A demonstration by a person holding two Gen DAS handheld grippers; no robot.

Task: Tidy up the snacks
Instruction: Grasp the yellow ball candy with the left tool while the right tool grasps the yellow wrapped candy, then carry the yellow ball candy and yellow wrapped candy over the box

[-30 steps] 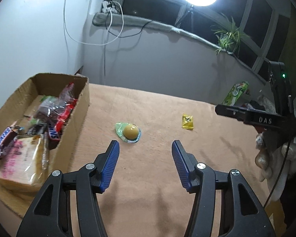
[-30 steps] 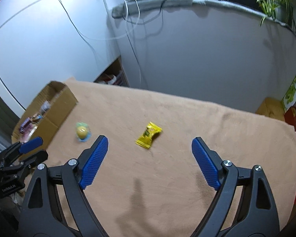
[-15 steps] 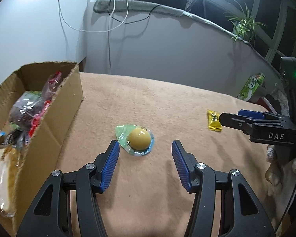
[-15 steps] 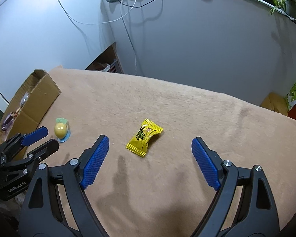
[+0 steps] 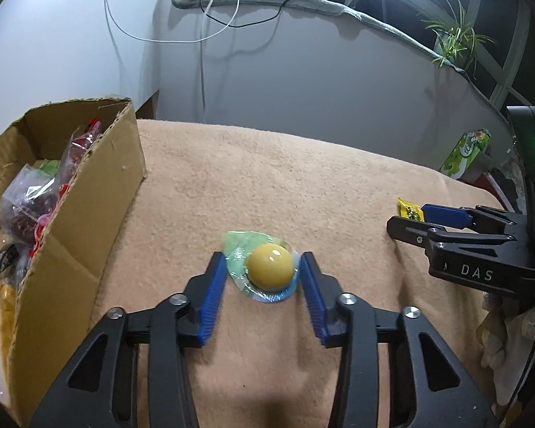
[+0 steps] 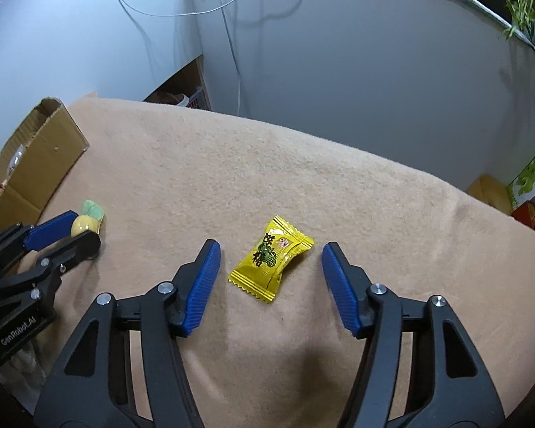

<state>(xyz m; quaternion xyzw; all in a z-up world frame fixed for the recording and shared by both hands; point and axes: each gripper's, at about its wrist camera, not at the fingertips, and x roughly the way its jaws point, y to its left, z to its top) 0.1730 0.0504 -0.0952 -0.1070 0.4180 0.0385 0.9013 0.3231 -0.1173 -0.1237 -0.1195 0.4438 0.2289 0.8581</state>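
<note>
A yellow jelly cup in a green-blue wrapper [image 5: 269, 265] lies on the tan blanket [image 5: 303, 185]. My left gripper [image 5: 262, 267] is open with its blue pads on either side of the cup, close to its wrapper. A yellow wrapped candy [image 6: 273, 258] lies on the blanket between the open pads of my right gripper [image 6: 271, 260], with gaps on both sides. The candy's end shows in the left wrist view [image 5: 408, 208] beside the right gripper [image 5: 424, 219]. The right wrist view shows the left gripper [image 6: 76, 228] around the jelly cup [image 6: 83, 224].
An open cardboard box [image 5: 89, 192] holding several packaged snacks stands at the left of the blanket; it also shows in the right wrist view [image 6: 42, 157]. A green carton [image 5: 463, 155] sits beyond the right edge. A grey wall with hanging cables runs behind.
Both grippers have moved forward and down. The left pads have narrowed around the jelly cup, and the right pads have narrowed around the yellow candy.
</note>
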